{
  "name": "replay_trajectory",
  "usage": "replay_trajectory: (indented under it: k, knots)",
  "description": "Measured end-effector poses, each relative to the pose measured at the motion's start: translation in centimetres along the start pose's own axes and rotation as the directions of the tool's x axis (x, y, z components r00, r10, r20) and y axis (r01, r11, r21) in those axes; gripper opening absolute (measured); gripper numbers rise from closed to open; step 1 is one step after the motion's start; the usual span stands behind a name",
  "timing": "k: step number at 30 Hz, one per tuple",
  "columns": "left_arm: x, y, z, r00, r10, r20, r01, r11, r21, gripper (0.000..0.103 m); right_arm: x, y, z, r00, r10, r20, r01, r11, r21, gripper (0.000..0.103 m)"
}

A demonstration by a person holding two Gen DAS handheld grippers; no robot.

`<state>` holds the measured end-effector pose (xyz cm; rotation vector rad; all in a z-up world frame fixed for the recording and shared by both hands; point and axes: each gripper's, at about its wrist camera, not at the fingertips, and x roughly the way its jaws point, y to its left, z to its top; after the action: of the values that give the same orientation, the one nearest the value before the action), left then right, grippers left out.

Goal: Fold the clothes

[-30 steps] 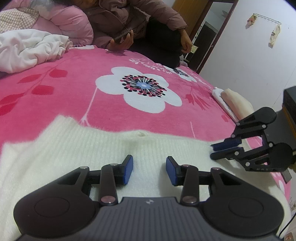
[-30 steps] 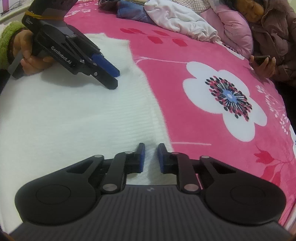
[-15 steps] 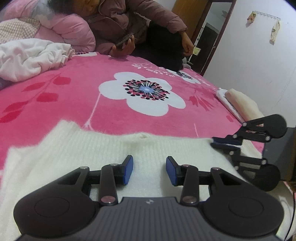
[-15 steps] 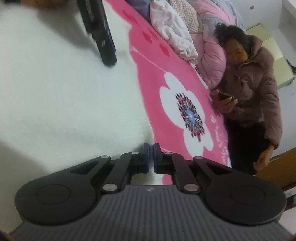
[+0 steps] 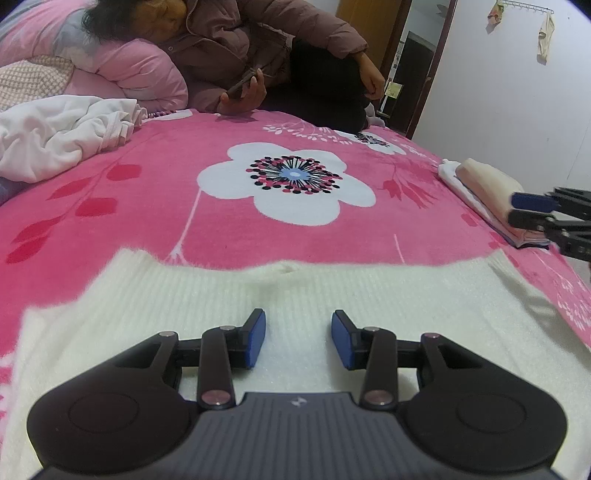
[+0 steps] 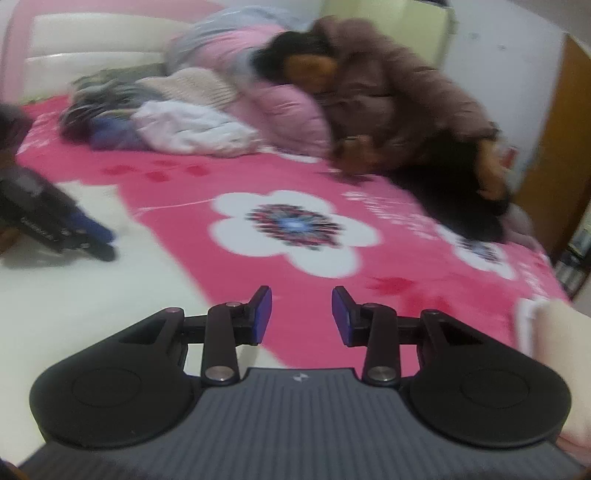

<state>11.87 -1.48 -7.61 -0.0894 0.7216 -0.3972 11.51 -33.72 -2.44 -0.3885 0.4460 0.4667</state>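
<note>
while the white sweater (image 5: 332,295) lies flat on the pink bed (image 5: 147,206), the left gripper (image 5: 298,339) hangs low over its near part, fingers (image 5: 256,339) parted with only knit showing in the gap, pads not pressing anything. whether the tips touch the sweater cannot be told. sweater's far edge runs just short of the big white flower (image 5: 291,188) printed on the bed; its right corner reaches toward a folded stack (image 5: 484,195) at the bed's right edge.

right gripper (image 6: 302,317) has just been opening; its fingers (image 6: 262,314) stand apart with nothing between them, pink cover visible through the gap. that view is blurred. sweater (image 6: 92,295) sits left of and under the right gripper there, flower (image 6: 295,232) beyond it. in the left wrist view the right gripper (image 5: 524,210) shows at the right edge, beside the stack and clear of the sweater. in the right wrist view the left gripper (image 6: 96,243) is far left, over the sweater.

unfolded clothes pile (image 6: 166,118) lies at the head end, well past the flower; white garment (image 5: 55,136) of that pile shows upper left in the left wrist view, next to a pink quilt (image 5: 125,74). a person (image 5: 266,48) in a brown jacket sits on the bed beyond the flower, phone (image 5: 242,83) in hand. door (image 5: 373,33) behind, white wall (image 5: 498,103) to the right of it.
</note>
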Motion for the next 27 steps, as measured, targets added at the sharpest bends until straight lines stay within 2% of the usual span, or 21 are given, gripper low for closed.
replay_trajectory:
  k: [4, 6, 10, 14, 18, 19, 22, 24, 27]
  knots:
    - [0.0, 0.1, 0.0, 1.000, -0.003, 0.001, 0.003, 1.000, -0.003, 0.042, -0.9, -0.5, -1.2, 0.999, 0.031, -0.045, -0.031, 0.999, -0.014, 0.034]
    - [0.0, 0.1, 0.0, 1.000, -0.005, 0.002, 0.005, 1.000, -0.005, 0.042, -0.9, 0.5, -1.7, 0.996, 0.063, -0.068, -0.067, 0.995, -0.069, 0.033]
    - [0.0, 0.1, -0.1, 1.000, -0.008, 0.004, 0.008, 1.000, -0.008, 0.042, -0.2, 3.4, -1.8, 0.985, 0.130, -0.110, -0.152, 0.963, -0.222, 0.033]
    - [-0.1, 0.2, -0.1, 1.000, -0.011, 0.005, 0.011, 1.000, -0.011, 0.042, 1.7, 4.7, -1.1, 0.976, 0.142, -0.164, -0.190, 0.925, -0.328, 0.031]
    - [-0.1, 0.3, -0.1, 1.000, -0.016, 0.007, 0.016, 1.000, -0.016, 0.042, 3.7, 5.0, -0.9, 0.955, 0.168, -0.245, -0.250, 0.902, -0.353, 0.030]
    - [-0.1, 0.4, -0.1, 1.000, -0.018, 0.008, 0.019, 1.000, -0.018, 0.042, 4.1, 5.0, -1.0, 0.948, 0.177, -0.265, -0.266, 0.898, -0.351, 0.024]
    - [0.0, 0.6, -0.2, 1.000, -0.025, 0.010, 0.025, 0.999, -0.025, 0.042, 4.1, 6.0, -1.2, 0.951, 0.155, -0.269, -0.254, 0.888, -0.384, 0.007]
    - [0.0, 0.6, -0.2, 1.000, -0.028, 0.011, 0.028, 0.999, -0.028, 0.042, 3.8, 6.6, -1.3, 0.962, 0.118, -0.246, -0.214, 0.886, -0.412, 0.005]
    - [0.0, 0.6, -0.2, 0.999, -0.029, 0.013, 0.029, 0.999, -0.029, 0.042, 3.5, 6.8, -1.7, 0.976, 0.054, -0.213, -0.138, 0.903, -0.407, 0.003]
